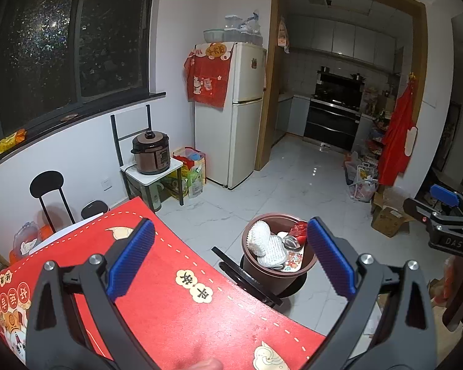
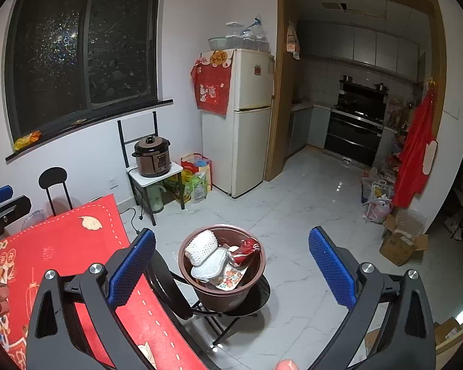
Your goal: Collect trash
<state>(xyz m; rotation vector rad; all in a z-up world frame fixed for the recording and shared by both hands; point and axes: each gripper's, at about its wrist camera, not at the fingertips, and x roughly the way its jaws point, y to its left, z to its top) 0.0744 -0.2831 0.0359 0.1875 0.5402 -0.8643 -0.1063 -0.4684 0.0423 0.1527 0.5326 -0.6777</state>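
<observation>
A brown bin (image 1: 271, 280) (image 2: 222, 296) stands on a black folding stool (image 2: 256, 299) beside the red-clothed table (image 1: 169, 308) (image 2: 77, 246). In it lie white foam nets (image 1: 260, 237) (image 2: 200, 246), a red wrapper (image 1: 299, 231) (image 2: 247, 251) and a flowered paper (image 1: 293, 260) (image 2: 231, 277). My left gripper (image 1: 231, 259) is open over the table's edge, with the bin just right of centre between its blue pads. Open as well, my right gripper (image 2: 231, 268) hangs above and in front of the bin. Neither holds anything.
A white fridge (image 1: 234, 114) stands at the back by the kitchen doorway. Left of it a pressure cooker (image 1: 151, 154) sits on a small stand, with bags beside it. Cardboard boxes (image 1: 385, 219), more bags and a hanging red apron (image 1: 396, 141) line the right wall.
</observation>
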